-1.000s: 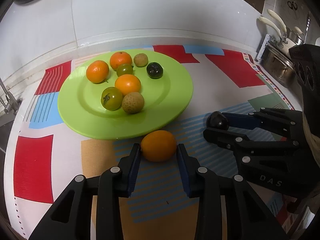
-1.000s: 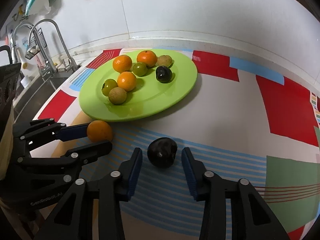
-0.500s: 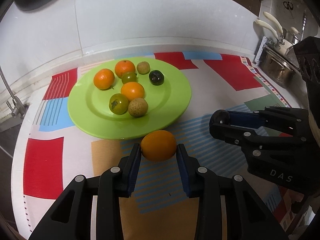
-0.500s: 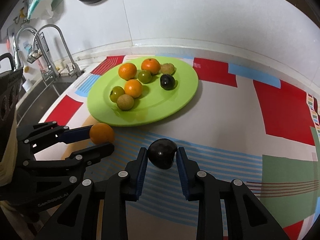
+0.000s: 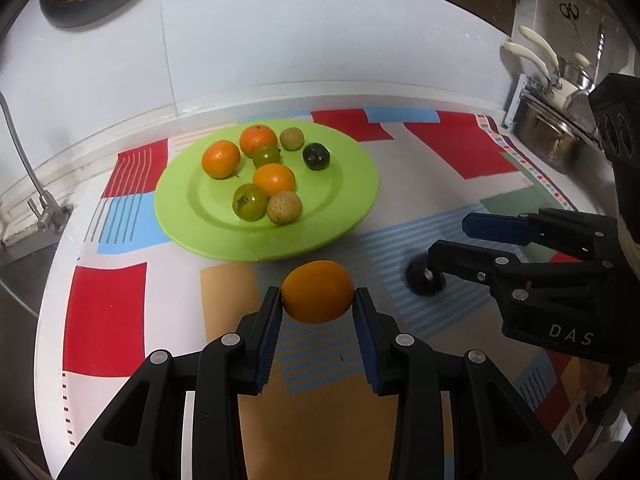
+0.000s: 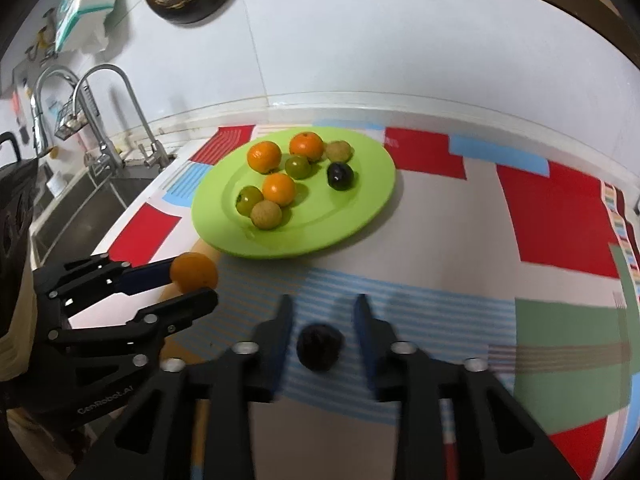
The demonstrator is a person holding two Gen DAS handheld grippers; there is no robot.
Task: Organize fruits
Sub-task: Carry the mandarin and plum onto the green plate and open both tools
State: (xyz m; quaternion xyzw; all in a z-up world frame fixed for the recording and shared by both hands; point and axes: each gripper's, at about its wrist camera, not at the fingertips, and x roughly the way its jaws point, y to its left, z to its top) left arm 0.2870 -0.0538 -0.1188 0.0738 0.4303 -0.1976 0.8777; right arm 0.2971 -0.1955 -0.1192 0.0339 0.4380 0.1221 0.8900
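A green plate (image 5: 340,200) (image 6: 372,188) holds several small fruits: oranges, green ones, tan ones and a dark one (image 5: 316,156). My left gripper (image 5: 318,300) (image 6: 195,285) is shut on an orange fruit (image 5: 318,296) (image 6: 194,272), held just above the mat in front of the plate. My right gripper (image 6: 324,306) (image 5: 450,238) is opening. A dark round fruit (image 6: 320,346) (image 5: 424,278) shows blurred below and between its fingers, and the pads do not touch it.
A patterned mat (image 5: 460,152) in red, blue and green covers the counter. A sink with taps (image 6: 100,132) lies to the left and metal pots (image 5: 552,136) stand at the right. The white wall runs right behind the plate.
My right gripper closed on the dark fruit, then opened; the fruit has slipped out and now sits lower between the fingers. The left gripper keeps its grip on the orange and has risen slightly.
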